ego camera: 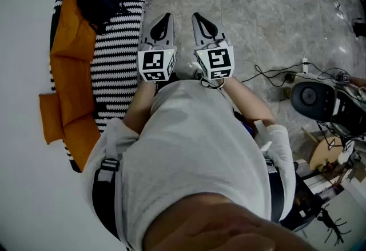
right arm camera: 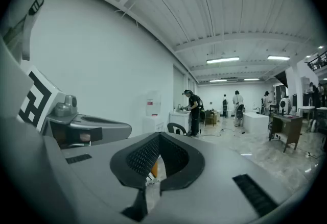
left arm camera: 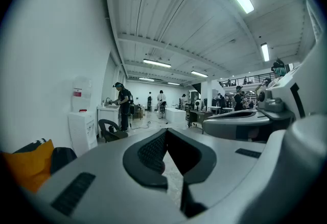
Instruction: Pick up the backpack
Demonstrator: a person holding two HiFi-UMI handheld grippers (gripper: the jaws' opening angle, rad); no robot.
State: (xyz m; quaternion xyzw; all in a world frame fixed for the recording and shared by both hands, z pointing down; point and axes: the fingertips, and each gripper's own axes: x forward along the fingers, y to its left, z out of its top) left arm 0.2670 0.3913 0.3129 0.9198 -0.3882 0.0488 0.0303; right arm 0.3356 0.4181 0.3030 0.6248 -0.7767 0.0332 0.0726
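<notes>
The black backpack point(ego camera: 97, 3) lies at the far end of a sofa point(ego camera: 117, 61) with a black-and-white striped cover, against orange cushions point(ego camera: 71, 67). It is to the left of both grippers and apart from them. My left gripper point(ego camera: 166, 16) and right gripper point(ego camera: 198, 16) are held side by side over the floor, near level, both shut with nothing between the jaws. In the left gripper view the shut left gripper point(left arm camera: 166, 133) points down the room, with the backpack point(left arm camera: 62, 158) dark at lower left. The right gripper point(right arm camera: 158, 136) in its own view is shut and empty too.
A white wall runs along the left behind the sofa. On the marble floor to the right lie cables point(ego camera: 274, 75) and a round black-and-white machine point(ego camera: 313, 98). Far down the room are a water dispenser point(left arm camera: 82, 126), a dark chair point(left arm camera: 111, 130), tables and several people.
</notes>
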